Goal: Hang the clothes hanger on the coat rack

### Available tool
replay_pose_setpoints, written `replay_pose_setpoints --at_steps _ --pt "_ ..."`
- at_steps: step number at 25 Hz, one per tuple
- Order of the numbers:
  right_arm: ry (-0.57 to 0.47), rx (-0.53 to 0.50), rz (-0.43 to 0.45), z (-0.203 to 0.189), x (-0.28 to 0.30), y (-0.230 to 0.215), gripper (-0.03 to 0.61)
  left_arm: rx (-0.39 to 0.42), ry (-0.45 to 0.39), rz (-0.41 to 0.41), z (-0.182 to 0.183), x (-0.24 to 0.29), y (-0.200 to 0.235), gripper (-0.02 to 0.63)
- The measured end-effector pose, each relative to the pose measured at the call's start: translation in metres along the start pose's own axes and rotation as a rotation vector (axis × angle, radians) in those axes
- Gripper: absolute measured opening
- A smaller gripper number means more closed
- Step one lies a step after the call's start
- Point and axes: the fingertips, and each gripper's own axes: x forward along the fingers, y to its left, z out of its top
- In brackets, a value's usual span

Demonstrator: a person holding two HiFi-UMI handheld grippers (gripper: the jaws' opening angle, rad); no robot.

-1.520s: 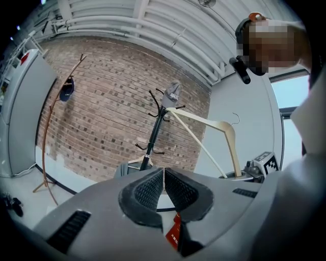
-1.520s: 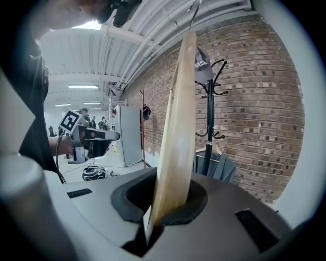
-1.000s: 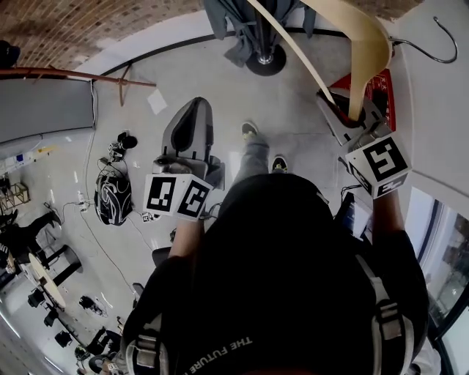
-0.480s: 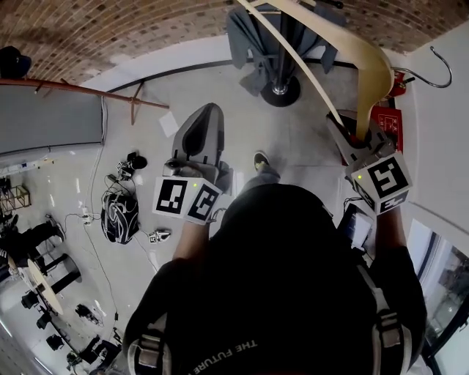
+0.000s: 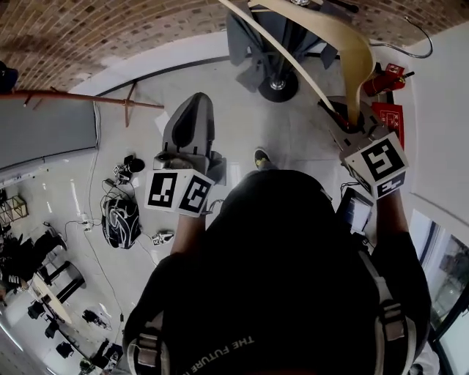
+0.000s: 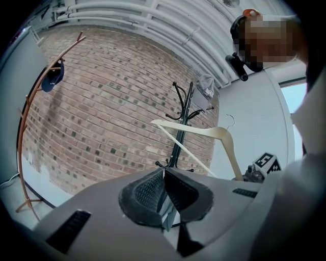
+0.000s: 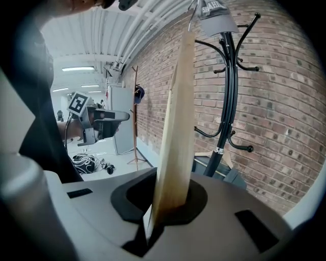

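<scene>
Plainly, the hanger [image 7: 175, 127] sits pinched between jaws of the right gripper [image 7: 164, 206].

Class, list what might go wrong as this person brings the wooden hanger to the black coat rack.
The right gripper pinches the hanger only at one arm's end, so it may twist or slip. The coat rack already carries a grey cap; the hook might snag it.
</scene>
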Motion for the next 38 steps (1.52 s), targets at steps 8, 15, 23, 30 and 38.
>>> replay_pose_setpoints --at_steps 8,15,23,30,38 --pt "0.064 0.010 0.006 -0.009 0.028 0.006 0.029 -0.030 0.008 -0.023 -0.003 0.010 0.026 0.029" --pt "0.115 0.030 0.009 -0.031 0.032 0.006 0.029 -0.041 0.037 -0.047 -0.012 0.016 0.020 0.029" --pt "0.214 0.096 -0.027 -0.089 0.028 -0.028 0.029 -0.034 0.037 -0.052 -0.020 0.034 0.006 0.029" --pt "0.320 0.158 -0.056 -0.141 0.022 -0.055 0.029 -0.020 0.050 -0.061 -0.021 0.052 -0.006 0.029" --pt "0.435 0.265 -0.118 -0.197 0.010 -0.070 0.029 -0.021 0.062 -0.090 -0.023 0.060 -0.015 0.029"
